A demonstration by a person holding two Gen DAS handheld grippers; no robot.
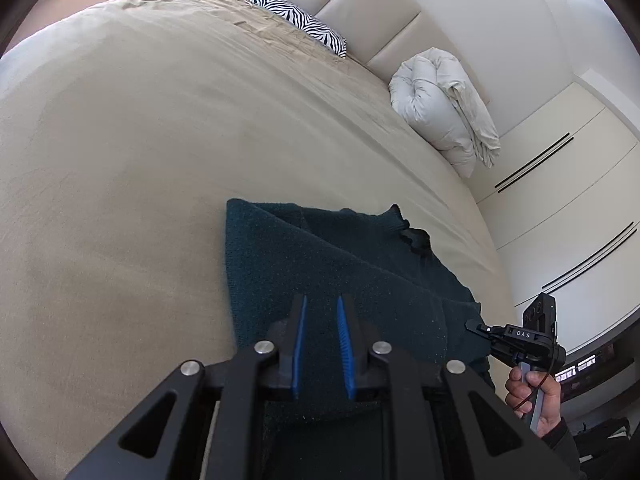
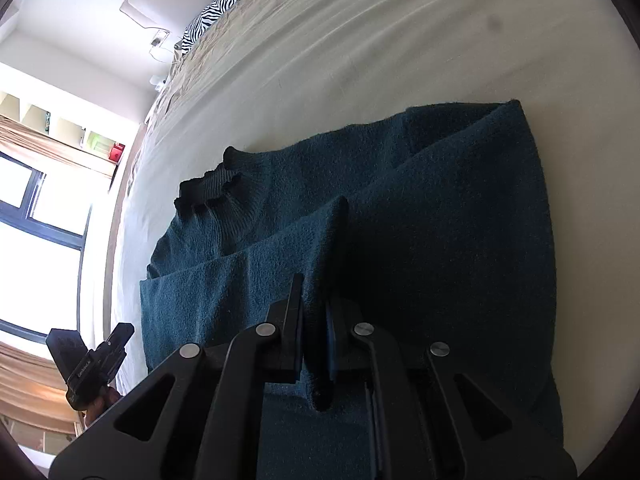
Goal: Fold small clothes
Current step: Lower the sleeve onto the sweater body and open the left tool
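On the bed (image 1: pixel 120 140), 1 dark teal knit sweater (image 1: pixel 320 264) is seen, lying in the lower centre of the left wrist view with its ribbed collar (image 1: pixel 414 240) toward the right of the frame. The left hand-held gripper (image 1: pixel 322 344) is held directly over the near part of the sweater; a narrow gap is shown between its 2 blue pads, and it cannot be told whether cloth is pinched there. At the lower right of that view, the right hand-held gripper (image 1: pixel 480 330) is seen at the sweater's right edge, gripped by a hand (image 1: pixel 532 396). In the right wrist view, the right hand-held gripper (image 2: pixel 320 320) is clenched on a raised ridge of the sweater (image 2: pixel 440 220), which is drawn up from the bed (image 2: pixel 400 40) between its jaws. The sweater's long axis is judged to run from the grippers away up the frame, so the coming fold would be carried away from both hands, which sit about equally near. Also counted: 1 zebra-striped pillow (image 1: pixel 300 20) and 1 rolled white duvet (image 1: pixel 444 104).
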